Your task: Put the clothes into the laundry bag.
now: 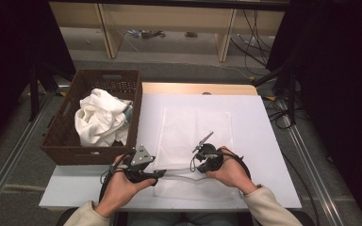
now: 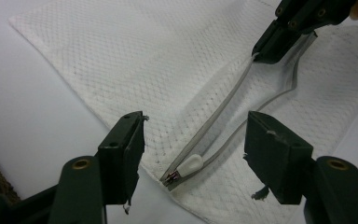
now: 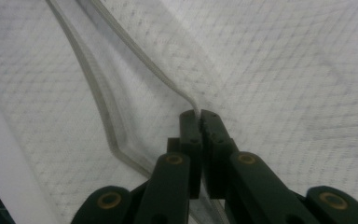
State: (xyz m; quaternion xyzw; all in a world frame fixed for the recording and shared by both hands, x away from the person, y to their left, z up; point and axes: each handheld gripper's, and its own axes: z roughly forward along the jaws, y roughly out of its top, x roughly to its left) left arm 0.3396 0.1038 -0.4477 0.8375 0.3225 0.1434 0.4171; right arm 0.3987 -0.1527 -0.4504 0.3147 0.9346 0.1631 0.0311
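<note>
the white mesh laundry bag (image 1: 195, 141) is lying flat near the tabletop's front edge, its zipper (image 2: 214, 126) partly open, the right gripper (image 3: 199, 116) pinching one zipper edge shut-tight while the left gripper (image 2: 193, 158) is poised wide open, holding nothing, around the zipper pull (image 2: 189, 164), so further unzipping is seemingly left.

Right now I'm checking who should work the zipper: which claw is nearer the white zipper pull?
Left. The open left claw straddles the zipper pull; the right claw is shut on the zipper edge farther along the mesh bag.
</note>
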